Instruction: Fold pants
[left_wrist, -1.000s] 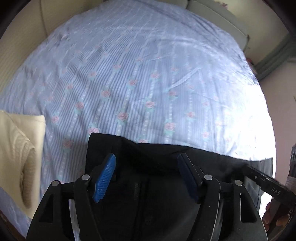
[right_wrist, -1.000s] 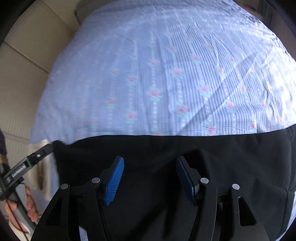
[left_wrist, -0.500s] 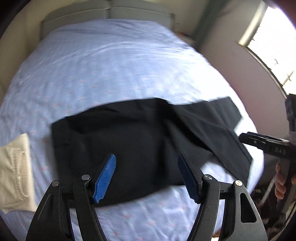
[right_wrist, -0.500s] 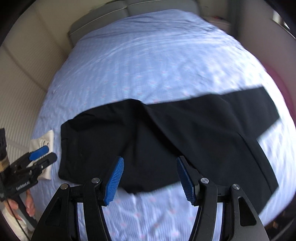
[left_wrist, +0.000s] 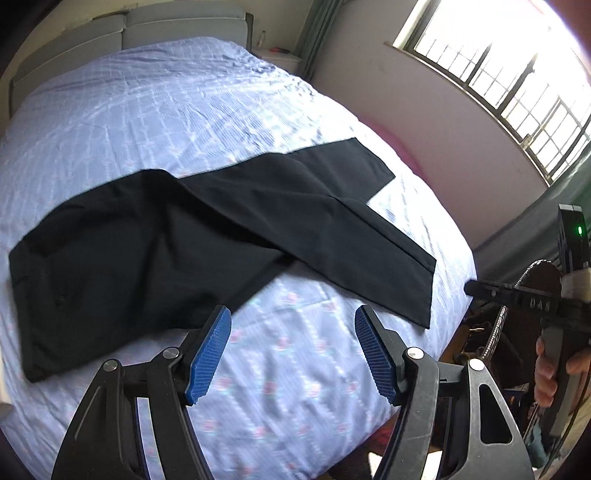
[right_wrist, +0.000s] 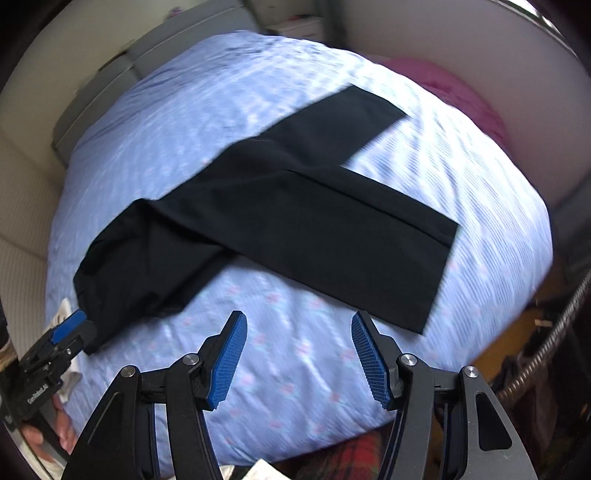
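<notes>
Black pants (left_wrist: 177, 236) lie spread flat on the bed, waist at the left, two legs splayed to the right. They also show in the right wrist view (right_wrist: 303, 218). My left gripper (left_wrist: 291, 350) is open and empty, held above the bed's near edge, short of the pants. My right gripper (right_wrist: 297, 356) is open and empty, also back from the pants over the near edge. The left gripper shows at the far left of the right wrist view (right_wrist: 64, 332), near the waist corner.
The bed (left_wrist: 184, 103) has a light blue floral sheet and a grey headboard (left_wrist: 125, 22). A window (left_wrist: 498, 66) is at the right wall. A pink item (right_wrist: 461, 96) lies at the bed's far right. A cream garment (right_wrist: 64, 310) lies at the left.
Both grippers have pulled back and up from the pants, which now lie whole in view. Both views have swung to the right, toward the legs and the window.
</notes>
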